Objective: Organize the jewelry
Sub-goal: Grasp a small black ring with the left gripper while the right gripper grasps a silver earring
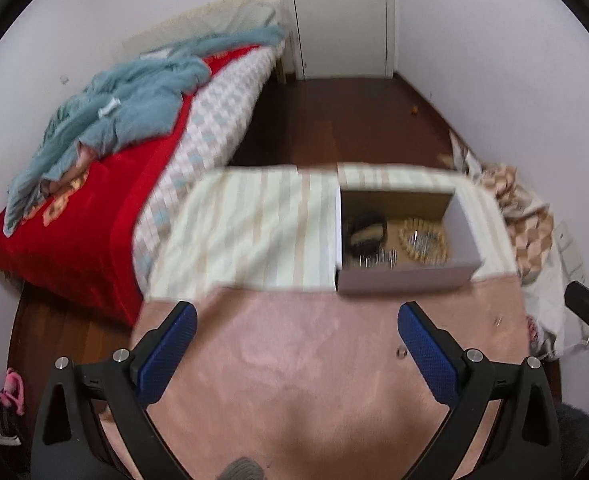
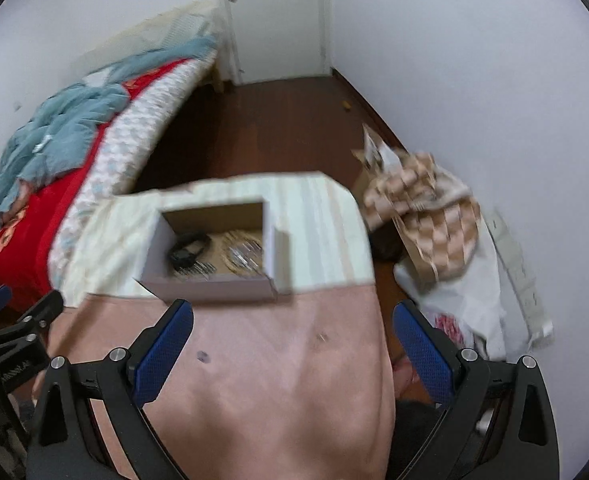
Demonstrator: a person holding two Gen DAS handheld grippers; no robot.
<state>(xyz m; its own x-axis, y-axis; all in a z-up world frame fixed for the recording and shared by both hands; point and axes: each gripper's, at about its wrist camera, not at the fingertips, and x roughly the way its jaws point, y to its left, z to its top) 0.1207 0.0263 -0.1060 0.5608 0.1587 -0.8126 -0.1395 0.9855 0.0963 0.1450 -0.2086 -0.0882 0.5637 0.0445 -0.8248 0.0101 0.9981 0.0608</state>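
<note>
Jewelry mostly boxed, small pieces left on the cloth

Jewelry already lies inside the open cardboard box (image 1: 398, 240): a dark coiled piece (image 1: 366, 230), a beaded bracelet (image 1: 422, 242) and some silvery items, too blurred to identify. The box sits on the table (image 1: 294, 360), at the seam between the striped cloth and the pink cloth. By my reading, most sorting is done; left over are a small ring (image 1: 401, 353) and a tiny glinting item (image 1: 498, 321), both on the pink cloth on the near side of the box.

Left tool (image 1: 296, 350) is spread wide and holds nothing; the ring lies just beside its right finger. Right tool (image 2: 292, 346) is likewise wide apart and empty, hovering over the pink cloth near the box.
</note>
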